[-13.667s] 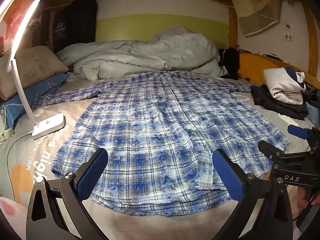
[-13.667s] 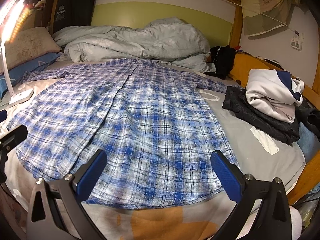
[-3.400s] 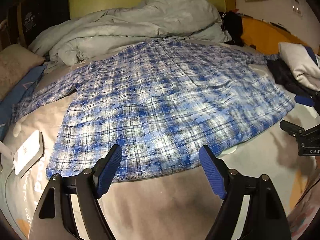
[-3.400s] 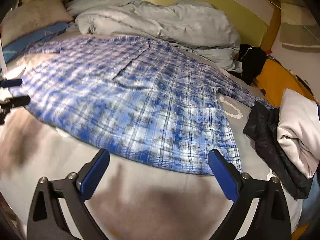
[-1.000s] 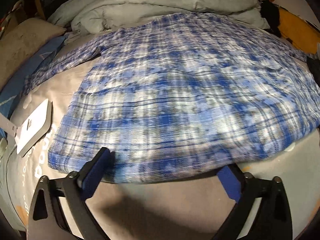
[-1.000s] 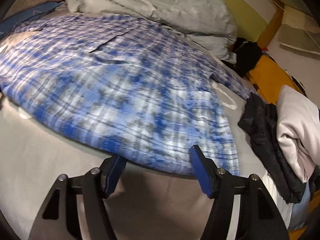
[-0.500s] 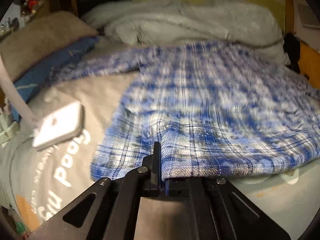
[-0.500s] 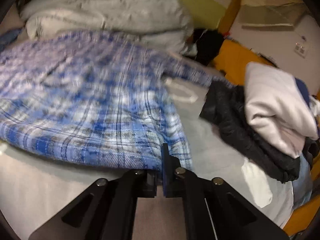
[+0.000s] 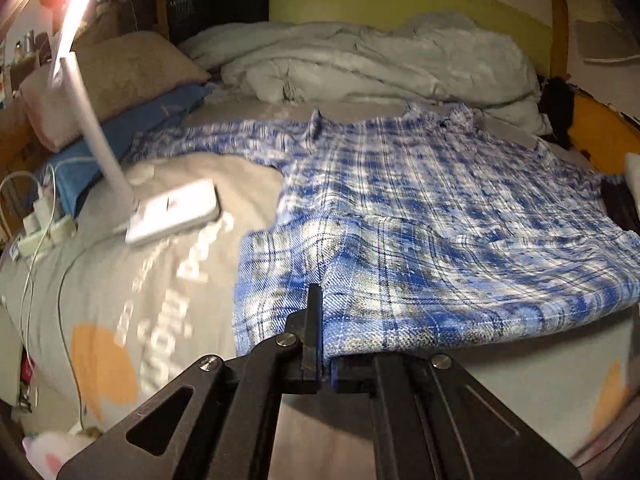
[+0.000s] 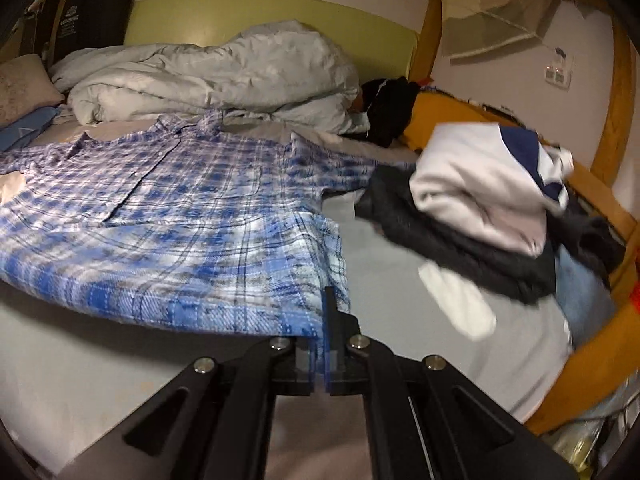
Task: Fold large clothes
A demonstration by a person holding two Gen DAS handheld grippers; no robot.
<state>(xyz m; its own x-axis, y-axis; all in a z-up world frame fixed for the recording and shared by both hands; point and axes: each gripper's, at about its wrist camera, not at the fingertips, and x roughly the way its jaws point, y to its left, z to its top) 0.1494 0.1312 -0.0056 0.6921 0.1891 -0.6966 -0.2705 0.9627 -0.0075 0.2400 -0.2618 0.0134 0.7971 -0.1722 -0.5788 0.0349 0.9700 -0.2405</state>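
A large blue and white plaid shirt (image 9: 420,216) lies spread on the bed, collar toward the far duvet; it also shows in the right wrist view (image 10: 180,208). My left gripper (image 9: 324,320) is shut on the shirt's bottom hem near its left corner and holds it lifted above the sheet. My right gripper (image 10: 322,320) is shut on the hem near its right corner, also lifted. The near part of the shirt hangs off the bed between the two grips. The sleeves stretch out to both sides.
A white desk lamp (image 9: 168,212) stands on the grey sheet to the shirt's left, with a cable and power strip (image 9: 40,232). A crumpled grey duvet (image 9: 360,64) lies at the back. A pile of white and black clothes (image 10: 488,208) sits at the right by the wooden bed rail (image 10: 592,352).
Both grippers came down to the shirt's bottom hem, closed on it a half second ago, and have since raised the hem off the sheet.
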